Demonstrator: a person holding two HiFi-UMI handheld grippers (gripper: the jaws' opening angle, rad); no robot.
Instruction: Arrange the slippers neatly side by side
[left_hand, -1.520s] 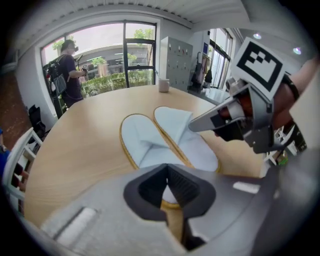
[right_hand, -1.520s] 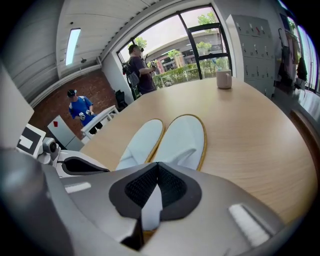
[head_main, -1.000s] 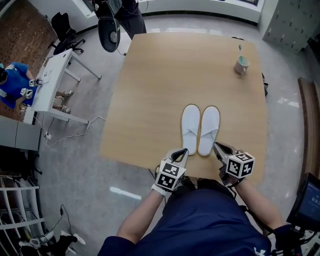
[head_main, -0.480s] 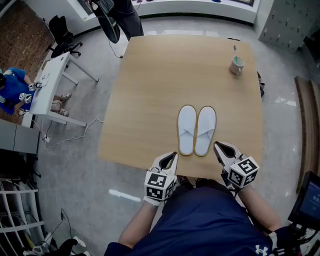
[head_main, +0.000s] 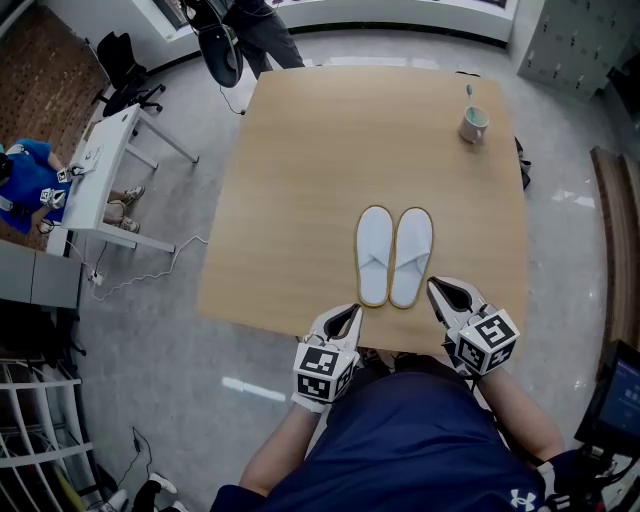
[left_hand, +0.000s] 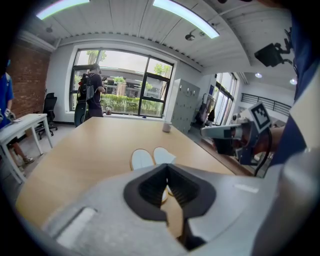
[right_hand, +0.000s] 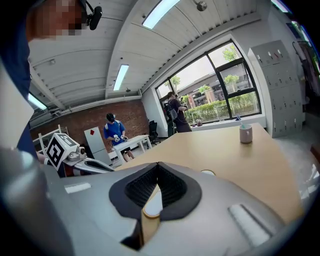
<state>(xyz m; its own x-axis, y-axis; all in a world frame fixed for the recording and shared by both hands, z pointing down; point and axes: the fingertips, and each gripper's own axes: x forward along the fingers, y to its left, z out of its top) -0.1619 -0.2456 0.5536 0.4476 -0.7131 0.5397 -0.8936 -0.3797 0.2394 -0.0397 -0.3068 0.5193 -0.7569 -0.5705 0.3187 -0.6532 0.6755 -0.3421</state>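
Left slipper (head_main: 374, 256): white with a tan rim, lying flat on the table (head_main: 320, 150), near its near edge and right of the middle.
Right slipper (head_main: 413, 255): same kind, lying parallel to the left one with their long sides touching and their ends level.
Pair's direction: both run lengthwise away from the person, with the strapped halves at the near end.
Left gripper (head_main: 347, 311): held at the table's near edge, its tip just short of the left slipper's near end and not touching it.
Left jaws: the dark ribbed pads meet at the tip and hold nothing. Only tabletop and a bit of slipper show through the slit lower down.
Right gripper (head_main: 437, 290): held at the near edge, just right of the right slipper's near end and apart from it.
Right jaws: closed tip to tip and empty. A slipper's rim shows beyond the slit between the pads.
Marker cubes: one rides on each gripper, close to the person's body.
Cup (head_main: 473, 125): stands upright near the table's far right corner, well apart from the slippers, with a thin stick-like thing in it.
Desk (head_main: 105, 160): white, on the floor to the table's left, with a person in blue (head_main: 25, 185) beside it.
Standing person (head_main: 262, 25): at the table's far left corner, beside a dark bag-like thing that I cannot make out.
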